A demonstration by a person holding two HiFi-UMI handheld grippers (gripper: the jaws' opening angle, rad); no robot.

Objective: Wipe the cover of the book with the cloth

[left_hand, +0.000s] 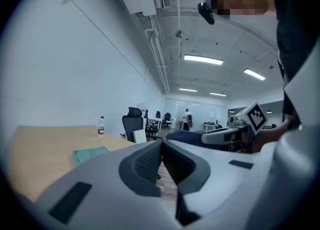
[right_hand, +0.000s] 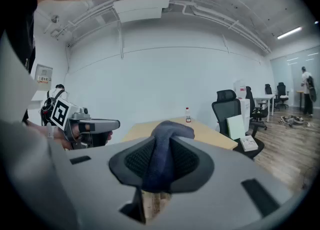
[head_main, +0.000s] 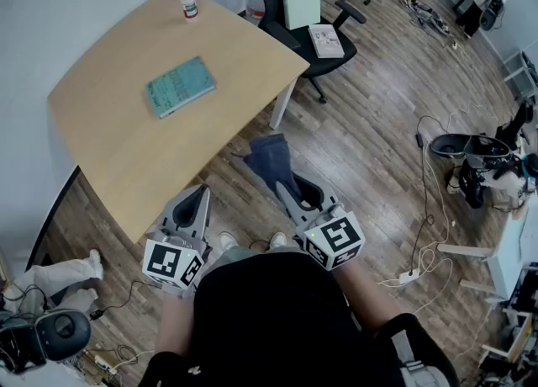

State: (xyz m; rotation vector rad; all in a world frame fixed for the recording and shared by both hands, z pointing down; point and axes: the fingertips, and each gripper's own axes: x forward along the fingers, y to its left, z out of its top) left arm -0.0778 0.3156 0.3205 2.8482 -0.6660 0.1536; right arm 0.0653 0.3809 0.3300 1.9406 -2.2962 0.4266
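Approach is the step: your right gripper [right_hand: 162, 159] pinches the blue cloth [right_hand: 167, 139], your left gripper [left_hand: 161, 156] has its fingers pressed together on nothing, and the book [head_main: 180, 85] lies on the table [head_main: 109, 154] well ahead of both, so next lower the cloth onto its cover.

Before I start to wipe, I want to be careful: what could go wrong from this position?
1. The book lies loose on the table, and the left claw is shut, empty and away from it, so a wipe may push the book along.
2. The right claw pinches the cloth as a narrow bunch, so the hard tips may touch the cover.
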